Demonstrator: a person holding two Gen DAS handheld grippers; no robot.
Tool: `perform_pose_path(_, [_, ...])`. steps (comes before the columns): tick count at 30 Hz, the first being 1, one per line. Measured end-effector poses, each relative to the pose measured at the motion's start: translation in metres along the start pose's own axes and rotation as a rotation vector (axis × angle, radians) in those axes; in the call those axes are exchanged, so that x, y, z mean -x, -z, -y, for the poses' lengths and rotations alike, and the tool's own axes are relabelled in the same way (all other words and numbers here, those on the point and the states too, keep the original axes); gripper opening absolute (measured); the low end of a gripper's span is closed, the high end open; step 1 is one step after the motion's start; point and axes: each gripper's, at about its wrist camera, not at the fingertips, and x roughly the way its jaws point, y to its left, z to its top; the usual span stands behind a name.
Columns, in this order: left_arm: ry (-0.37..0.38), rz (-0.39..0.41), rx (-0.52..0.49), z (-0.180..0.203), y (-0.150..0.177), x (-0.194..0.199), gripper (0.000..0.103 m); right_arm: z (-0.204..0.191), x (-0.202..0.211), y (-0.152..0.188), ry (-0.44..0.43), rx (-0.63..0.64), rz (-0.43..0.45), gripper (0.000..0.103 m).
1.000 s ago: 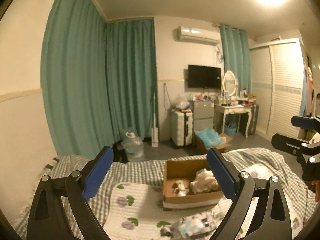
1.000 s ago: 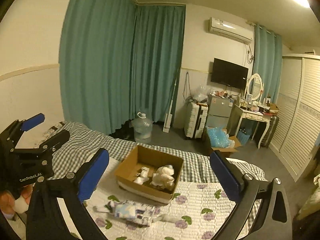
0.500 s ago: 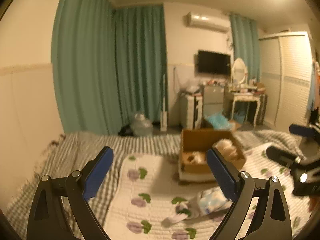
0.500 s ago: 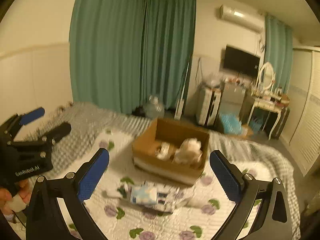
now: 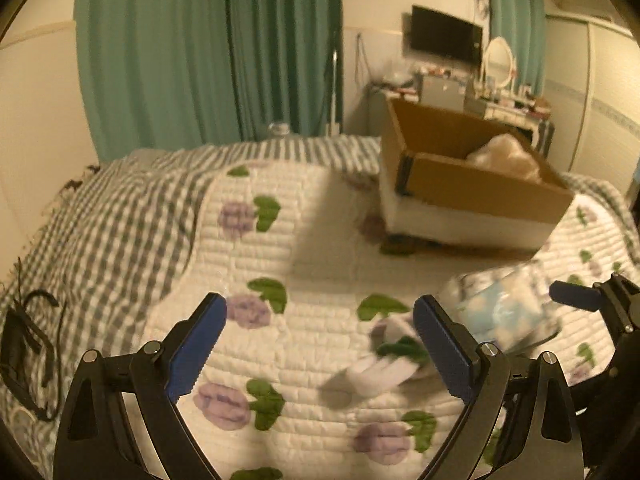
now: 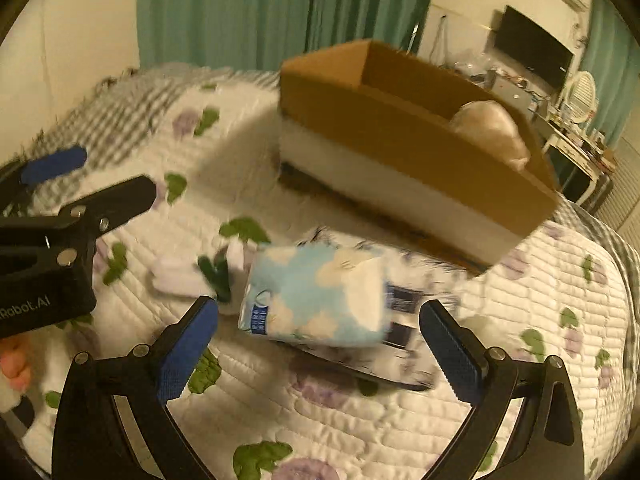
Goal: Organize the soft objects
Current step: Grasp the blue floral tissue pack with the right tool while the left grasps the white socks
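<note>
A light blue and white soft pack [image 6: 316,292] lies on the flowered quilt, just ahead of my open right gripper [image 6: 320,344] and between its fingers' line. It also shows in the left wrist view [image 5: 504,308], right of my open, empty left gripper [image 5: 320,340]. A small white and green soft item [image 6: 192,272] lies left of the pack; in the left wrist view it [image 5: 384,364] is by the right finger. A cardboard box [image 6: 400,120] holding a cream plush [image 6: 492,128] sits beyond.
The flowered quilt [image 5: 312,240] covers a grey checked bedspread [image 5: 100,232]. A black cable [image 5: 28,340] lies at the bed's left edge. Teal curtains [image 5: 208,52], a TV [image 5: 444,32] and a cluttered dresser [image 5: 504,100] stand beyond the bed.
Both grippers have dropped down and come close to the bed; the pack and the box now loom larger. Both stay open.
</note>
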Motion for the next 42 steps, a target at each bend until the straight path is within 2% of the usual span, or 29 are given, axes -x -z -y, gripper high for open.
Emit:
perform_pose_path(2, [-0.011,-0.016,0.000,-0.002,0.002,-0.007,0.096,-0.002,-0.010,0.002,0.002,0.004,-0.016,0.091])
perform_pose_path(3, [-0.014,-0.024,0.001,-0.002,0.003,-0.009,0.096,-0.001,-0.012,0.004,0.003,-0.002,-0.021,0.076])
perform_pose_path(4, [-0.014,-0.028,0.001,-0.001,0.003,-0.011,0.096,0.001,-0.012,0.003,0.000,-0.009,-0.026,0.074])
perform_pose_path(9, [0.000,-0.070,-0.027,0.011,0.012,-0.020,0.096,0.022,0.009,0.000,0.023,-0.071,0.015,0.074])
perform_pose_path(11, [0.032,-0.098,-0.041,0.020,0.017,-0.023,0.096,0.033,0.016,0.001,0.047,-0.111,0.030,0.074])
perform_pose_path(16, [0.073,-0.170,-0.085,0.042,0.033,-0.038,0.095,0.053,0.017,0.006,0.047,-0.187,0.020,0.074])
perform_pose_path(20, [0.094,-0.217,-0.087,0.052,0.043,-0.049,0.095,0.057,0.015,0.008,0.059,-0.196,0.005,0.074])
perform_pose_path(23, [0.100,-0.218,-0.082,0.055,0.043,-0.053,0.094,0.056,0.011,0.008,0.059,-0.194,-0.001,0.074])
perform_pose_path(25, [0.101,-0.205,-0.092,0.058,0.041,-0.056,0.084,0.054,0.009,0.009,0.061,-0.192,-0.006,0.074])
perform_pose_path(26, [0.108,-0.193,-0.091,0.059,0.041,-0.056,0.074,0.054,0.008,0.009,0.061,-0.191,-0.008,0.074])
perform_pose_path(28, [0.138,-0.194,-0.077,0.059,0.040,-0.060,0.062,0.054,0.009,0.010,0.062,-0.191,-0.008,0.074])
perform_pose_path(29, [0.148,-0.207,-0.074,0.059,0.041,-0.062,0.049,0.054,0.009,0.009,0.062,-0.191,-0.008,0.074])
perform_pose_path(32, [0.170,-0.226,-0.082,0.059,0.045,-0.065,0.039,0.055,0.010,0.009,0.059,-0.196,-0.003,0.074])
perform_pose_path(37, [0.179,-0.188,-0.103,0.059,0.051,-0.049,0.039,0.057,0.021,0.013,0.050,-0.199,0.016,0.074])
perform_pose_path(42, [0.178,-0.158,-0.072,0.049,0.046,-0.020,0.039,0.059,0.043,0.018,0.037,-0.210,0.045,0.074])
